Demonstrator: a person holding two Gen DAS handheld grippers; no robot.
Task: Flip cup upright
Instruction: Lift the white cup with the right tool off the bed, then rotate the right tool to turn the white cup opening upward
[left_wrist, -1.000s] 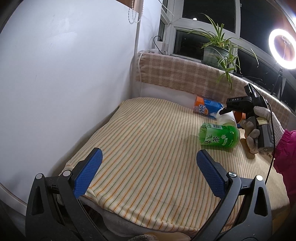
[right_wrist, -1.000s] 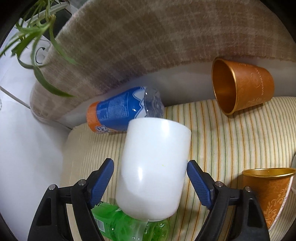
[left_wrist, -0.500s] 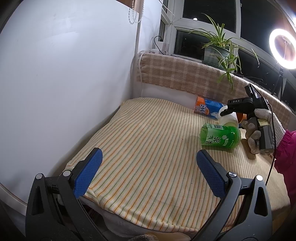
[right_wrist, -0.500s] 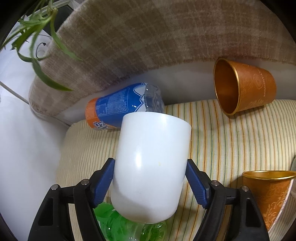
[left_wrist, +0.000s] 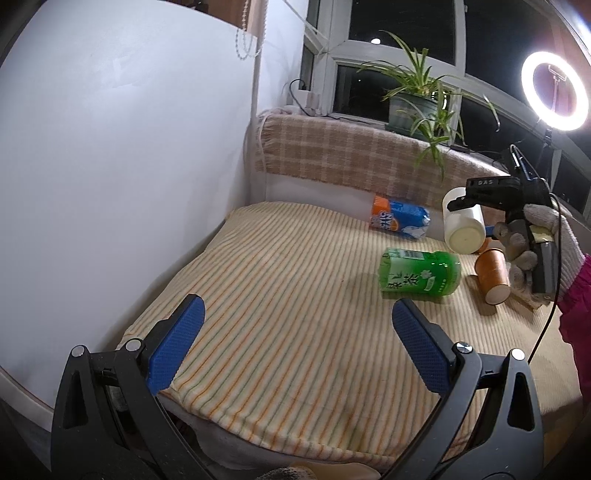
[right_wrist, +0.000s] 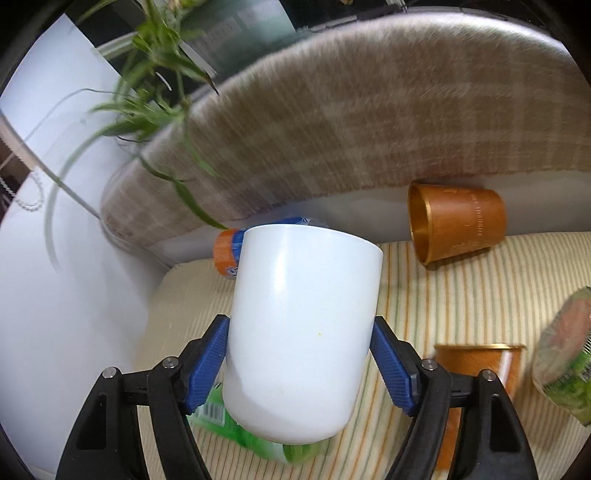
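My right gripper is shut on a white cup, its blue pads pressed on both sides. It holds the cup in the air above the striped cushion, tilted, rim away from the camera. In the left wrist view the same cup hangs at the far right in the right gripper, its base facing the camera. My left gripper is open and empty, low over the near part of the cushion.
A green bottle lies on the cushion below the cup. A blue-and-orange bottle lies by the plaid backrest. An orange cup lies on its side; another orange cup stands near. A potted plant is on the sill.
My right gripper has lifted the white cup higher off the cushion, above the green bottle, and tilted it. The left gripper has not moved.
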